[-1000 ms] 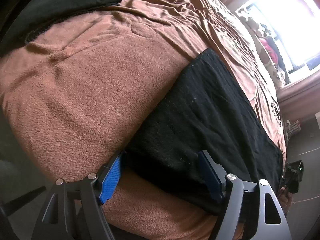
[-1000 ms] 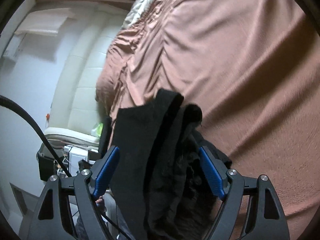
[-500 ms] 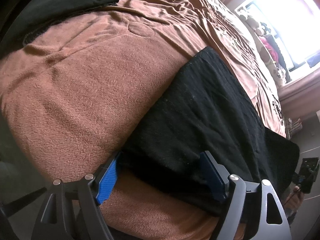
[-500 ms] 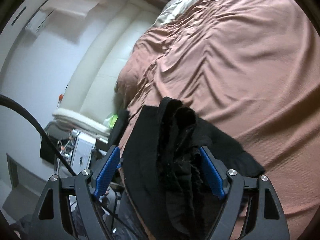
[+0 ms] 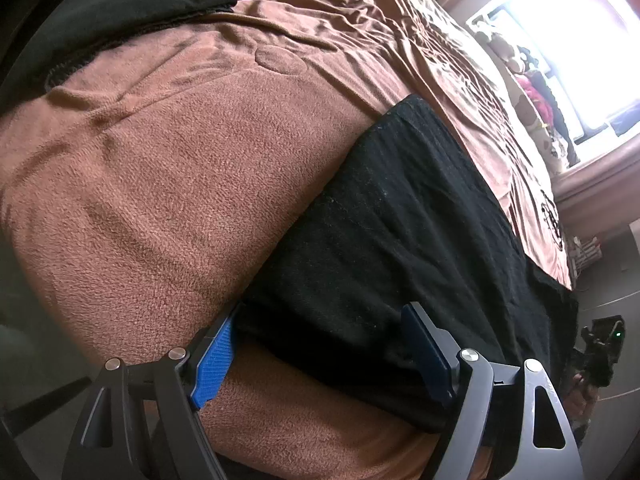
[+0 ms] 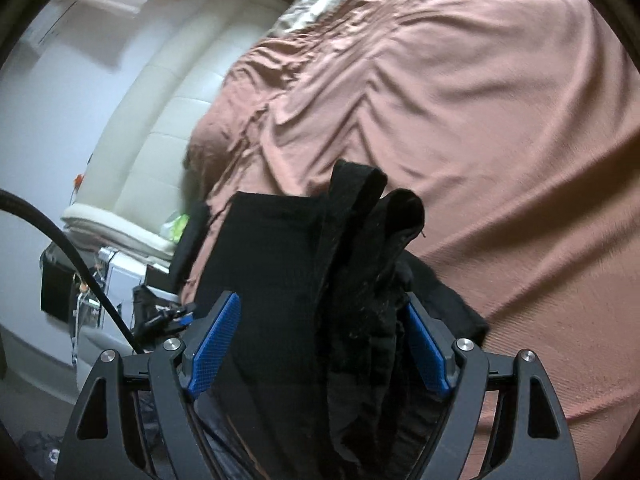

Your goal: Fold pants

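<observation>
Black pants (image 5: pixel 400 240) lie lengthwise on the brown fleece blanket (image 5: pixel 180 180) of a bed. My left gripper (image 5: pixel 320 348) stands open low over their near end. Its left pad (image 5: pixel 216 356) sits at the fabric's corner and its right finger rests on top of the cloth, which runs on past it. In the right wrist view, the other end of the pants (image 6: pixel 320 280) is a thick upright bunch. My right gripper (image 6: pixel 320 344) is shut on it, wide, lifted above the blanket (image 6: pixel 480 120).
Another black garment (image 5: pixel 140 4) lies at the bed's far left corner. Plush toys (image 5: pixel 532 80) sit by a bright window. A cream padded headboard (image 6: pixel 160 120) and a cluttered bedside unit (image 6: pixel 100 280) are at the left. A black cable (image 6: pixel 60 240) crosses there.
My right gripper has risen and rolled with the bunched pants in it, showing more of the bed. In the left wrist view the far end of the pants has lifted; the left gripper kept still.
</observation>
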